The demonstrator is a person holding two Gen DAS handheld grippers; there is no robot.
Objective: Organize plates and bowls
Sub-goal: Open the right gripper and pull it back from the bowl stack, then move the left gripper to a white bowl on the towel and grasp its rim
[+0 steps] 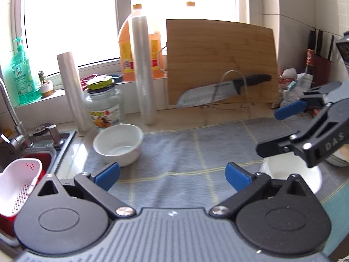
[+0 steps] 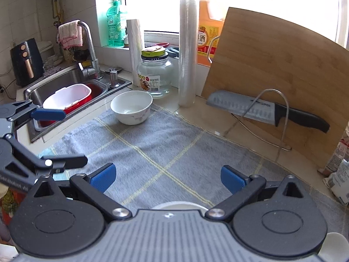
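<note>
Left gripper [image 1: 172, 175], right gripper [image 2: 166, 178]: fingers spread, empty. "DAS" on right gripper; bottle [image 2: 208, 28] reads "酒".

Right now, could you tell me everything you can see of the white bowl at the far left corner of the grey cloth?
The white bowl is round, glossy and looks ceramic, with a faint pattern on its outer wall. It stands upright and looks empty, on the far left corner of the grey checked cloth, near the sink. A glass jar stands just behind it; whether they touch I cannot tell. Both the left gripper and the right gripper are open and clear of it.
</note>
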